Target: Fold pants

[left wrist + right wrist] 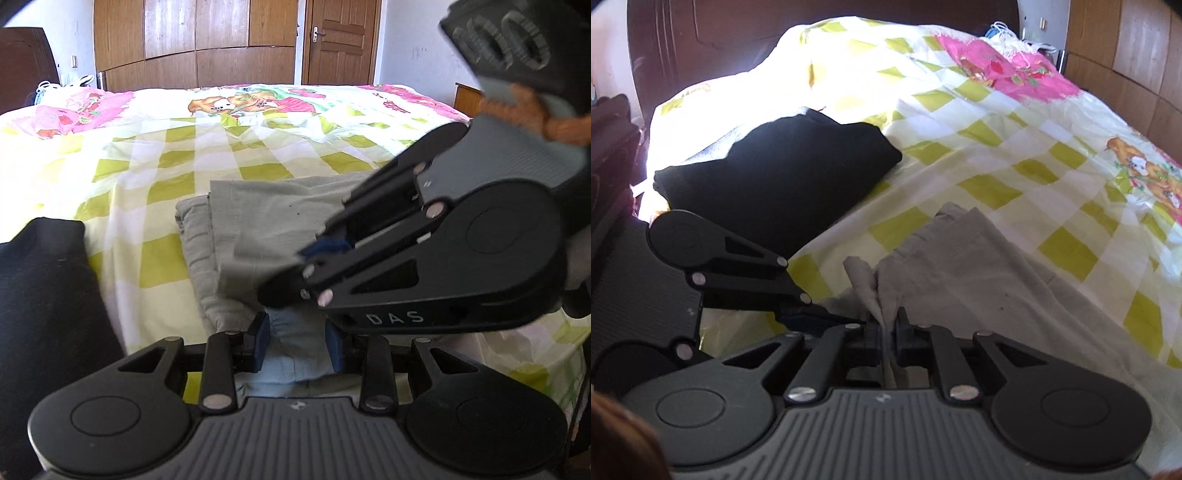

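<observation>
Grey pants lie partly folded on the checked bed sheet. At the bottom of the left wrist view my left gripper is shut on a bunched, paler part of the pants, which fills the gap between its blue pads. My right gripper comes in from the right, just above the left one, its tips on the cloth. In the right wrist view the right gripper has narrow jaws with a thin fold of the pants between them. The left gripper sits close beside it on the left.
A folded black garment lies on the sheet to the left of the pants, also seen as the black garment. A wooden wardrobe and door stand beyond the bed. A dark headboard closes one end.
</observation>
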Tool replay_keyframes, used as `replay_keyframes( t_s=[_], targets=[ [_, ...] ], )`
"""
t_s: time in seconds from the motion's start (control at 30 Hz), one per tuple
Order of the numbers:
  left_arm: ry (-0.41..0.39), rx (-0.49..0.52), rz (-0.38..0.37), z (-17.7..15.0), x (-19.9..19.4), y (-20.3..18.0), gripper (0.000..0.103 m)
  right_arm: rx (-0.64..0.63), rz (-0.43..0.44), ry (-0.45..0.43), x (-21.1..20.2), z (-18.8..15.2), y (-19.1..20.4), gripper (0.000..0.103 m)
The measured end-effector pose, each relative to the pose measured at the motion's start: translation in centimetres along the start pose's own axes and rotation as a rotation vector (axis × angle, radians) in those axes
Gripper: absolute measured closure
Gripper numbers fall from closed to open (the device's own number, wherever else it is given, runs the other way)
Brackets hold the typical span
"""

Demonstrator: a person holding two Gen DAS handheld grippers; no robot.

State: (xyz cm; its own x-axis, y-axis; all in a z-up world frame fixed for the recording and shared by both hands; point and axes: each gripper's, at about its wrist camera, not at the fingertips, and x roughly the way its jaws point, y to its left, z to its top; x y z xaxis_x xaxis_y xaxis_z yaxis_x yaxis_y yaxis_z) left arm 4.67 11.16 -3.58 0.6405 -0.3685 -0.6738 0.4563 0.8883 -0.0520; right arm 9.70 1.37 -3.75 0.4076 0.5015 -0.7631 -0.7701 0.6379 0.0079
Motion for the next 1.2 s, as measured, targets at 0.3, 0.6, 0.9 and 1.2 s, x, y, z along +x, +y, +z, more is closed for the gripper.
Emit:
replay_keyframes(
  t_s=[0.3,0.6,0.9,1.2],
  targets=[
    [-0.008,0.031,0.078,1.0,-4.0,0.3,0.058,0.179,0.039,-0.084,-5.5,-1.4,-2.4,0.086],
    [-0.107,0.022,0.058,5.5,-3.3,-1.7,0.056,0.383,-0.269,-0.068,-12.6,-7.9,-9.9,0.086],
    [0.16,0.008,0.055,6.5,5.1,-7.4,0.055,0.593,-0.374,-0.001,-15.7,-16.2,-13.1,0.084],
    [0.21,-0.06,0.112,6.0,5.0,-8.7,0.054,0.679,-0.366,-0.024,-16.7,-19.3,-13.5,0.085]
  ],
)
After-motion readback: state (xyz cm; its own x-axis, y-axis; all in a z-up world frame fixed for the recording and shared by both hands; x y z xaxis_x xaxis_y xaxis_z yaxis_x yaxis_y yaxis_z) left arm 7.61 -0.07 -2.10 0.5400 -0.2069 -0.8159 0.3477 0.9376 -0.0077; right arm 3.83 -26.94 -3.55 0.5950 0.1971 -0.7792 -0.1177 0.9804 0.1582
